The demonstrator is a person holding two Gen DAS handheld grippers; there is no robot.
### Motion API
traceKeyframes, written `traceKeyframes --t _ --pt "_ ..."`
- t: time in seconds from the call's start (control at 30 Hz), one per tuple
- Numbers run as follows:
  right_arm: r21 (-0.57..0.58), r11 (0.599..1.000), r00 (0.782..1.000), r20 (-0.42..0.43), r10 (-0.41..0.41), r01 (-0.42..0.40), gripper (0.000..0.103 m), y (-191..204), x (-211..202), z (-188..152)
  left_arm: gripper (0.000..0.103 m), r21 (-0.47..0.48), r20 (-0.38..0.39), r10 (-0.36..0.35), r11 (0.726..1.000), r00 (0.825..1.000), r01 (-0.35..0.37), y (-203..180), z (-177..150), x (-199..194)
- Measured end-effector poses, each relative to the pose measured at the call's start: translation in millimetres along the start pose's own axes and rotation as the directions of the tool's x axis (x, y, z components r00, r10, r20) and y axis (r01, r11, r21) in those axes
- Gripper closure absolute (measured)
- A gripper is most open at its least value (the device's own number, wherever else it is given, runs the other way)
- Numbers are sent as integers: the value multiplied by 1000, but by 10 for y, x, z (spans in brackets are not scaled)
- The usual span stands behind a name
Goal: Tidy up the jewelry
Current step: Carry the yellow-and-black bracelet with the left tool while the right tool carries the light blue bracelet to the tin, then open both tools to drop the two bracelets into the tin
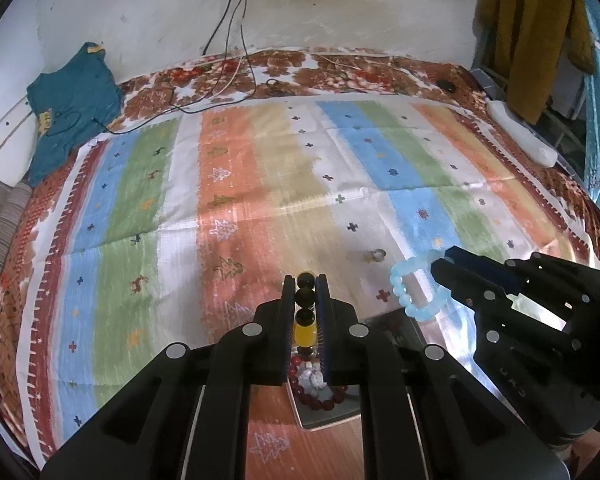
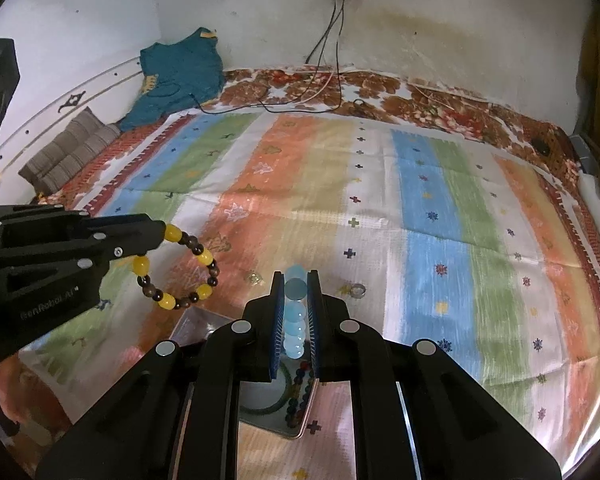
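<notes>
Left gripper (image 1: 305, 300) clamps the yellow-and-dark beaded bracelet (image 2: 188, 268); right gripper (image 2: 296, 312) clamps the translucent pale-blue beaded bracelet (image 1: 414, 288), frame centre. Both look light, floppy, with slick beads; pinch across bead rows.

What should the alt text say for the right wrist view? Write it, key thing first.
The right gripper is shut on a pale blue bead bracelet, held above a striped bedspread. At left, the left gripper holds a yellow and brown bead bracelet. A small ring lies on the cloth.
</notes>
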State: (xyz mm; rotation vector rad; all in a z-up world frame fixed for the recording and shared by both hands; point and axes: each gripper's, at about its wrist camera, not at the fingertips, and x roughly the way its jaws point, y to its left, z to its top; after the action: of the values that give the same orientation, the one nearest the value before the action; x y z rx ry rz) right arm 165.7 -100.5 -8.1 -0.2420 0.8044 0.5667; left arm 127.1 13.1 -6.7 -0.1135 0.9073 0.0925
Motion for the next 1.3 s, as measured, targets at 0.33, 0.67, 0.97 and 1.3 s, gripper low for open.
traceKeyframes --t 0.33,0.67,0.97,1.3 --pt "-16 1000 1000 -2 4 -4 91 45 -82 -125 93 27 20 -5 1000 1000 4 -100 -145 -125" --pt "-23 1000 1000 -10 14 -14 91 101 -128 -209 93 34 24 -7 999 1000 6 -124 -186 -150" --pt "-37 999 999 -27 30 -31 91 148 -158 -279 93 36 31 -17 999 999 15 -164 -281 -234" --pt "-3 1000 999 -43 -21 21 77 54 -129 -271 78 -22 22 28 999 999 -28 -70 -293 -279"
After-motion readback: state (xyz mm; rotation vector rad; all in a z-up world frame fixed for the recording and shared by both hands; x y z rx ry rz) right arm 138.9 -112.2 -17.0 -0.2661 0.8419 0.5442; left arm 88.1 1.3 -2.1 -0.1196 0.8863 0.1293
